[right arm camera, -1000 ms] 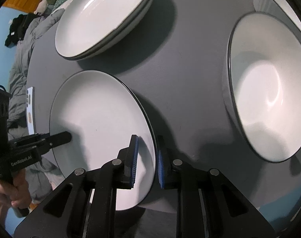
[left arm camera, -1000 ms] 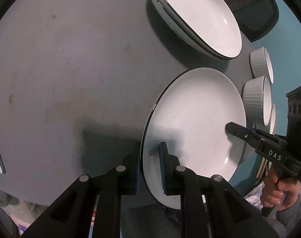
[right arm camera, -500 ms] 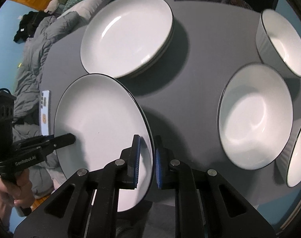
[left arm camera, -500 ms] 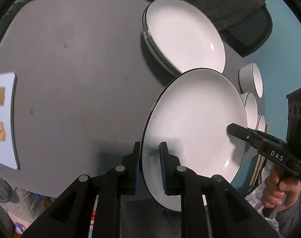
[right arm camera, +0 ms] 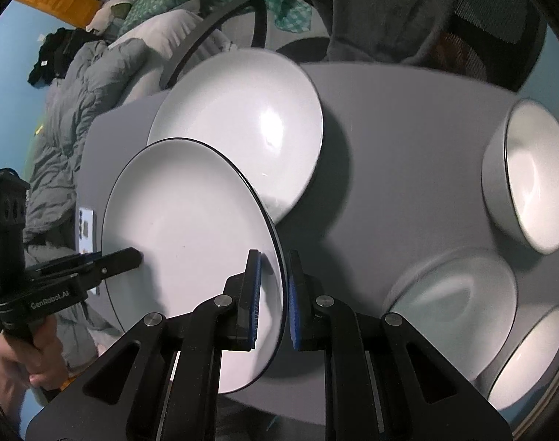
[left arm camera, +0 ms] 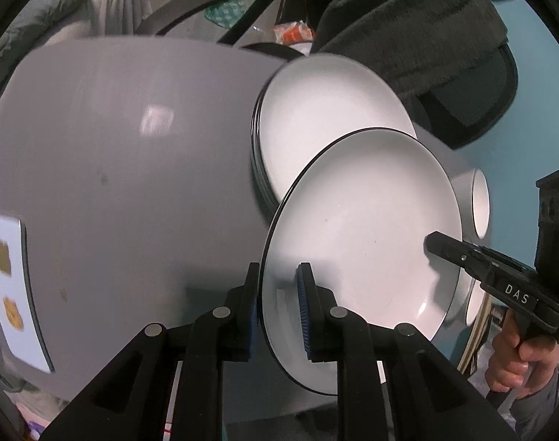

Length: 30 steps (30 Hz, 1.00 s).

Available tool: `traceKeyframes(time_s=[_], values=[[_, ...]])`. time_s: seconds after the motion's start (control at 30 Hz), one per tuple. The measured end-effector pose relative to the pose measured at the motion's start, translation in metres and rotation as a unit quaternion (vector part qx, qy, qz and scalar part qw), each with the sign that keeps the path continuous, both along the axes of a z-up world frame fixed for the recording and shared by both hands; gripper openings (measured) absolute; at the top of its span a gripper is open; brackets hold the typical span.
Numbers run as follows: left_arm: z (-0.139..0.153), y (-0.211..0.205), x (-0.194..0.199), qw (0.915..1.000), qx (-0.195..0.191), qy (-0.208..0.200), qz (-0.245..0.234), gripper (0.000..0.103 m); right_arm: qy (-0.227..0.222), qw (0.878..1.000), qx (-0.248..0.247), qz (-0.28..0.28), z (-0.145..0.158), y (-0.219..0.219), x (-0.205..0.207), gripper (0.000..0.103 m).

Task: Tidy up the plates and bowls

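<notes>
Both grippers clamped on one plate, held above the counter.

Left gripper [left arm camera: 277, 305]: fingers closed on the near-left rim of the plate [left arm camera: 364, 242], one blue pad above the rim and one below. Right gripper [right arm camera: 272, 301]: fingers closed the same way on the opposite rim of the plate. Plate is white with a dark edge, tilted, clear of the grey counter [left arm camera: 132, 169], its far edge overlapping the stack [right arm camera: 242, 121] of like plates in both views. Bowls [right arm camera: 533, 172] sit on the counter to the right: three visible in right wrist view, two near ones blurred. Phone [left arm camera: 13, 290] lies at the counter's left edge. Chair [left arm camera: 463, 84] with dark cloth beyond the counter.
</notes>
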<state>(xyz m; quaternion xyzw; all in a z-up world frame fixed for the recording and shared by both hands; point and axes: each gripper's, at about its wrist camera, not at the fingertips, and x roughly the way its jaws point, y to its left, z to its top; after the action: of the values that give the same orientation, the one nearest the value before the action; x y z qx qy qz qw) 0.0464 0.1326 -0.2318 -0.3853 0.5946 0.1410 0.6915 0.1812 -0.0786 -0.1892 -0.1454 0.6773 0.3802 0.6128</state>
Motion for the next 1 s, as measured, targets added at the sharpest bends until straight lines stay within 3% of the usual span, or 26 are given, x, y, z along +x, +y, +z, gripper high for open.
traceKeyframes(time_s=[0.23, 0.5, 1.0], values=[[-0.002, 0.025, 0.036, 0.9998, 0.019, 0.003, 0.01, 0.019, -0.002, 1.0, 0.006, 0.006, -0.005, 0.028, 0.031, 0.014], [-0.013, 0.042, 0.05, 0.9992, 0.026, 0.019, 0.025, 0.02, 0.003, 1.0, 0.005, 0.007, -0.016, 0.054, 0.057, 0.014], [-0.021, 0.042, 0.069, 0.9979, 0.036, 0.049, 0.021, 0.021, 0.03, 1.0, -0.004, -0.005, -0.033, 0.061, 0.075, 0.015]])
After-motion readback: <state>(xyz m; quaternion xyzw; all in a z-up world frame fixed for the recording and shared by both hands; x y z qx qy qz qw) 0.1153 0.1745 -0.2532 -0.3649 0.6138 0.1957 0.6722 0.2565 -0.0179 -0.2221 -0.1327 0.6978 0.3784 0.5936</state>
